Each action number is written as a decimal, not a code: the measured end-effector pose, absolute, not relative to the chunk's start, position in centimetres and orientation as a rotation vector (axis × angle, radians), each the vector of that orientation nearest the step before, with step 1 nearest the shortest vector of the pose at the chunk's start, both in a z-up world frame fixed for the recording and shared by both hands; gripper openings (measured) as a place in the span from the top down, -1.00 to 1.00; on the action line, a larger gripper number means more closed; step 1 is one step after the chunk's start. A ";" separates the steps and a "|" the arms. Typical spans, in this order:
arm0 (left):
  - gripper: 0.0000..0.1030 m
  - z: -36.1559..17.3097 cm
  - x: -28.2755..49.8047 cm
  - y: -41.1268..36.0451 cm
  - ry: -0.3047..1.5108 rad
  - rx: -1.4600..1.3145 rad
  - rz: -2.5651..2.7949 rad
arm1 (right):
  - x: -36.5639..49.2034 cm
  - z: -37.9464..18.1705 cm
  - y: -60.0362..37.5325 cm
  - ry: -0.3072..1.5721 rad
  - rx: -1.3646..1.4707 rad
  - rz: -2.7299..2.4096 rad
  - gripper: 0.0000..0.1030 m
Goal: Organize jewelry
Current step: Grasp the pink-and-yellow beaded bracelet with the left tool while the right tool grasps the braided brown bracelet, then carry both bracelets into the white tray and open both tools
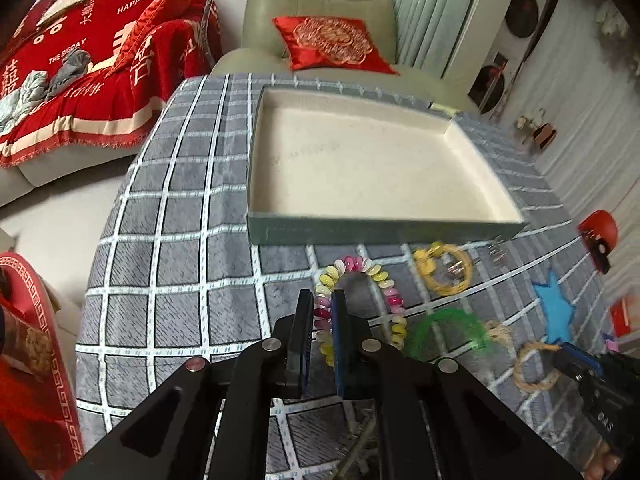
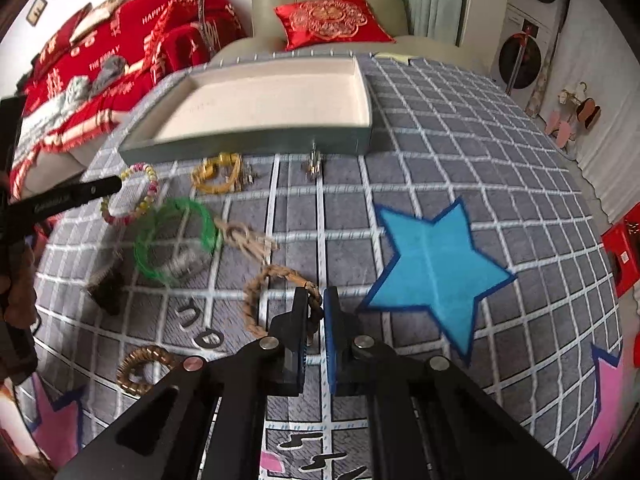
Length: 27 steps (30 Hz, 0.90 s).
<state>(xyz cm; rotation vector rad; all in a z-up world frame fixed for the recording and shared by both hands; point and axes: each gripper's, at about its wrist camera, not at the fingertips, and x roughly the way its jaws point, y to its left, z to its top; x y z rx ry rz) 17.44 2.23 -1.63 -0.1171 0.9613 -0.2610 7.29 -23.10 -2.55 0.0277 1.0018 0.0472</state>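
On the grey checked cloth [image 1: 176,264], at 6 o'clock of the left wrist view: left gripper [image 1: 322,320] pinched on the near-left arc of the pastel bead bracelet [image 1: 362,268], jaws close together with beads between them. Rest of the loop lying flat toward 12 o'clock, apparently not yet lifted.

At 6 o'clock of the right wrist view: right gripper [image 2: 317,320] nipped on the dark clasp end of the braided tan cord bracelet [image 2: 256,292]; narrow gap between the pads, cord running through it. Cord loop trailing to 10 o'clock on the cloth.

Empty grey box [image 1: 384,232], cream-lined, at 12 o'clock, its near wall just beyond the beads.

Risks, judged:
- Bead loop held by one arc only; likely to swing on lifting and catch the box's near wall, or slip from the pads if elastic stretches
- Green coil bracelet [image 1: 448,332] just beside the beads at 3 o'clock; yellow bracelet [image 1: 442,272] and small metal pieces [image 1: 498,252] at 1 o'clock, near the wall. Low carry could drag them
- Cord tassel [image 2: 248,240] close to the green coil [image 2: 172,236]; possible snag
- Both grippers converging on one box; collision possible if moved together

Room: box interior wide and bare; cloth open at 9 o'clock of the left gripper; blue star patch [image 2: 432,264] area open at 2 o'clock of the right. Cloth edge falling away at far left, clear of the planned path
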 end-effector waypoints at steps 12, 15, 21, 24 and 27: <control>0.52 5.8 19.4 1.0 0.849 -0.107 -0.352 | 12.4 4.2 -23.6 0.883 0.093 0.134 0.85; 0.52 7.0 21.0 0.4 0.829 -0.079 -0.342 | 14.3 5.2 -23.2 0.874 0.084 0.156 0.85; 0.52 7.3 22.6 0.4 0.824 -0.076 -0.340 | 14.8 1.4 -24.2 1.021 0.084 0.190 0.27; 0.52 6.4 22.6 0.5 0.843 -0.082 -0.337 | 13.7 -1.5 -25.2 1.063 0.058 0.138 -0.14; 0.52 5.6 22.4 0.3 0.859 -0.078 -0.336 | 13.0 -3.6 -25.9 1.117 0.063 0.113 0.03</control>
